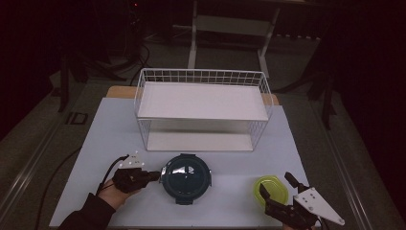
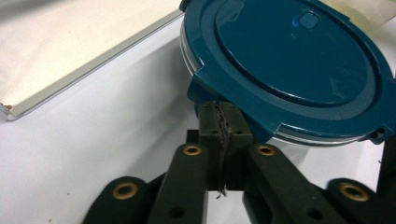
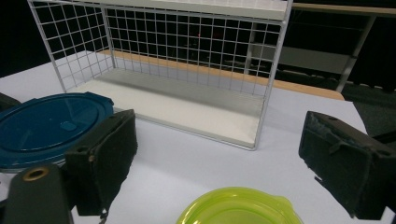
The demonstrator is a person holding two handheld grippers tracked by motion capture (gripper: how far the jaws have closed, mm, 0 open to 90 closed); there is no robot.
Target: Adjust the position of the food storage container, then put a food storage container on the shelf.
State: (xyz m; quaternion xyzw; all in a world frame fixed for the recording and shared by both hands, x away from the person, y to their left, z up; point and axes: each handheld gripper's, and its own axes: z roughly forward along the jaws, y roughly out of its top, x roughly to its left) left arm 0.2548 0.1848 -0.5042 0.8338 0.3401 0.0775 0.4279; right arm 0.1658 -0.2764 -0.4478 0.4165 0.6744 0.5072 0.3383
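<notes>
Touching the blue container [image 2: 289,70] just ahead, the left gripper [image 1: 154,176] has its jaws pressed together, holding nothing.

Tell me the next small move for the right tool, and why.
Probably ease the right tool forward and down so its jaws come either side of the green lid. They stand wide open with the lid low between them, not yet touched. The left tool is shut beside the blue container, at its rim clip, seemingly steadying it.
</notes>
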